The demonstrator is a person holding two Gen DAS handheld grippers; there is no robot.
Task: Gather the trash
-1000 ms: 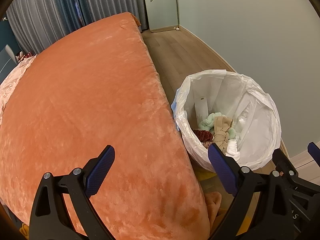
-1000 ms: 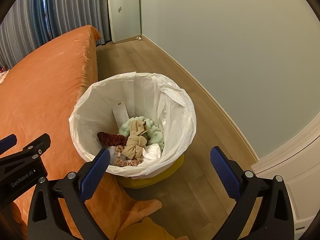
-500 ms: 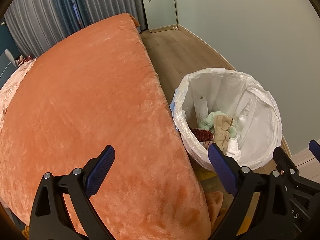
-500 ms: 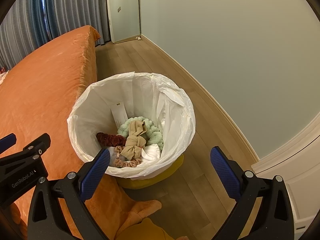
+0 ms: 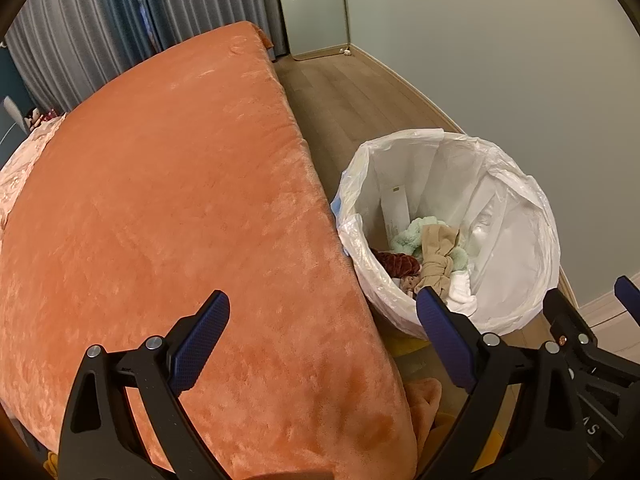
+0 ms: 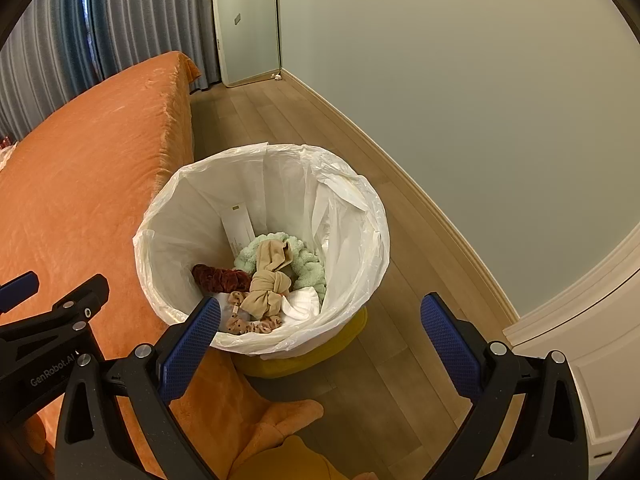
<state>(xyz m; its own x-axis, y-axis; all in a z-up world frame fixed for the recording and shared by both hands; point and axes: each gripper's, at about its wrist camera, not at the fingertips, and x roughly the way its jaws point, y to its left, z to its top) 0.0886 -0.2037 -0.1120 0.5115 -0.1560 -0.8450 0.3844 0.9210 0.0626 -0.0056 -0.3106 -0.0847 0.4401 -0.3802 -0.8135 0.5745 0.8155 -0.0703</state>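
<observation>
A yellow bin with a white plastic liner [image 6: 352,208] stands on the floor beside the bed; it also shows in the left wrist view [image 5: 516,216]. Inside lie a knotted beige cloth [image 6: 268,284], a mint fluffy item [image 6: 308,264], a dark red scrunchie [image 6: 218,276], a spotted scrunchie [image 6: 248,322], white tissue [image 6: 302,304] and a paper slip [image 6: 238,226]. My left gripper [image 5: 322,338] is open and empty above the bed's near edge. My right gripper [image 6: 320,338] is open and empty, just above the bin's near rim.
The bed with an orange plush blanket [image 5: 160,200] fills the left. Wood floor [image 6: 280,120] runs along the pale wall [image 6: 480,100] to a door. A white cabinet [image 6: 592,344] stands at the right. Orange fabric [image 6: 280,420] hangs at the bed's corner.
Both grippers have drifted slightly; the bin sits a little lower and more to the left in the views. Both stay open and empty.
</observation>
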